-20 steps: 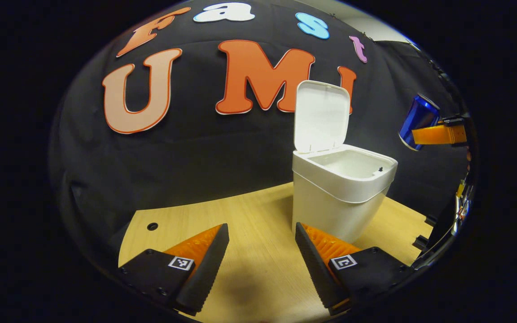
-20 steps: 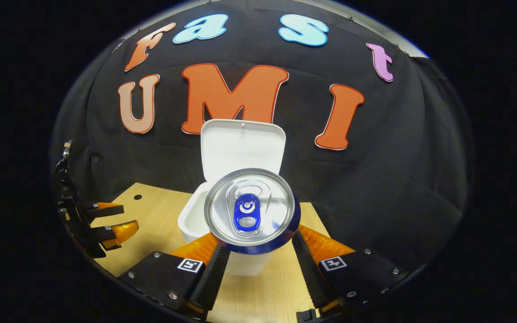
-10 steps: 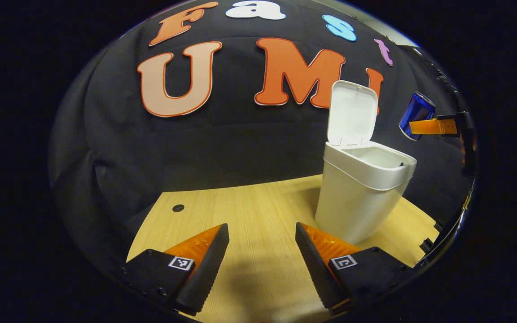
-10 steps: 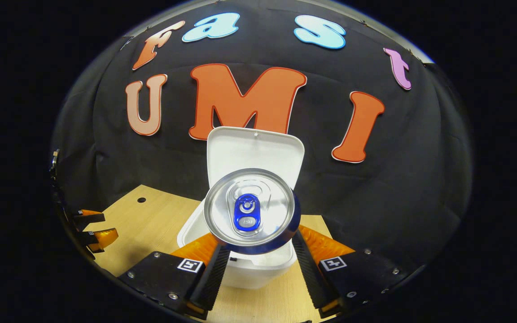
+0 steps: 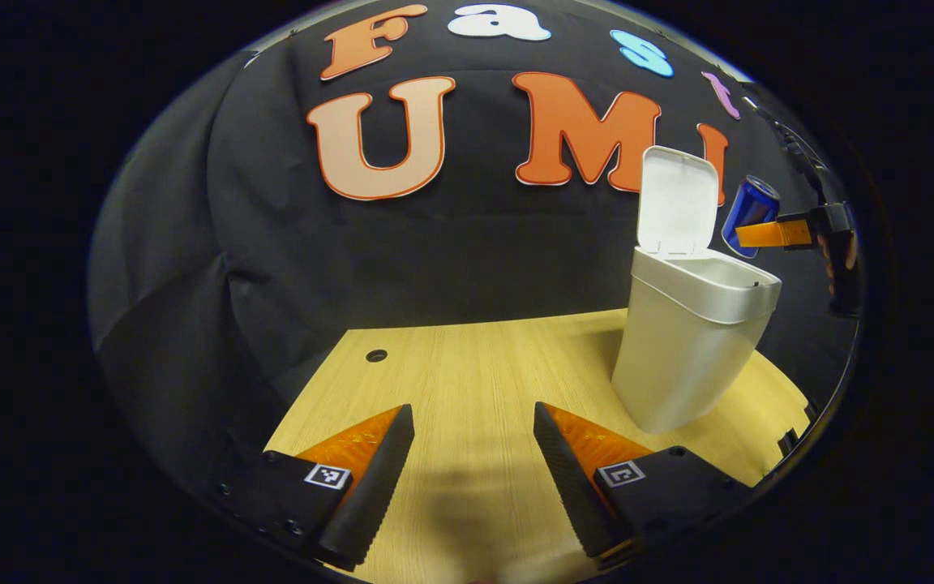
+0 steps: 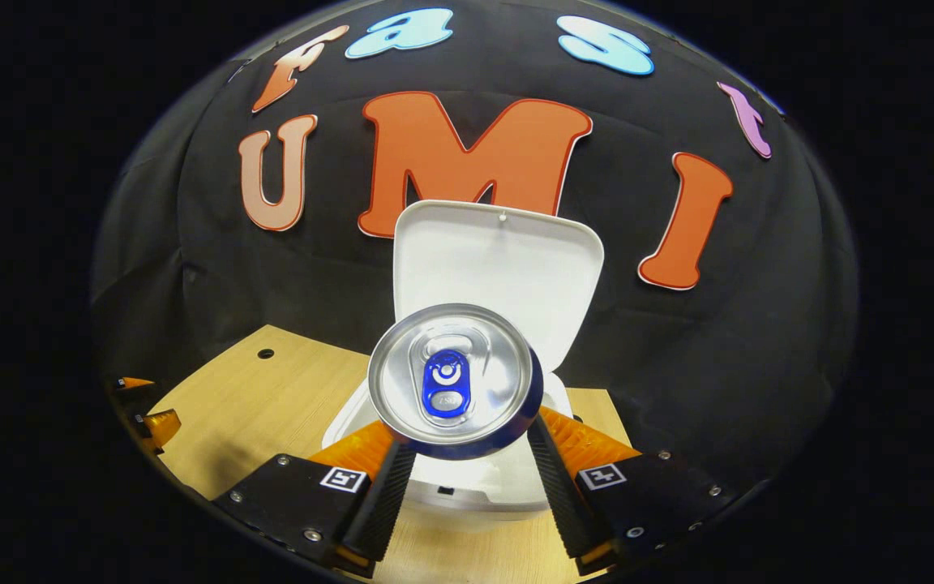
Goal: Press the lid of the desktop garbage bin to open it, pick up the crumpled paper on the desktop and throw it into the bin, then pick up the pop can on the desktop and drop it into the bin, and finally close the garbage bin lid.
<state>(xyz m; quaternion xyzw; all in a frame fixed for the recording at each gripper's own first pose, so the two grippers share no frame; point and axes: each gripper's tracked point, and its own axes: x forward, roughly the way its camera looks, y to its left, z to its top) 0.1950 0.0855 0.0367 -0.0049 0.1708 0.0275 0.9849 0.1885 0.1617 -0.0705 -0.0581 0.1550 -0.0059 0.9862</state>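
Note:
A white bin [image 5: 690, 341] stands on the wooden desk [image 5: 467, 381] with its lid [image 5: 676, 200] raised upright. My right gripper [image 6: 467, 478] is shut on a blue pop can [image 6: 452, 380], whose silver top faces the camera, held above the front of the bin [image 6: 467, 487] and before the raised lid [image 6: 499, 268]. In the left gripper view the can [image 5: 749, 216] hangs tilted just right of the lid, above the bin's opening edge. My left gripper [image 5: 471, 478] stands open over the desk, left of the bin, nothing between its fingers. The bin's inside is hidden.
A small round hole [image 5: 376, 355] sits in the desk near its far left edge. The black cloth wall rises right behind the bin. The left gripper's fingers [image 6: 147, 410] show at the desk's left edge in the right gripper view.
My right gripper has carried the can closer to the bin, over its rim. My left gripper has drawn back to the left, away from the bin, staying open.

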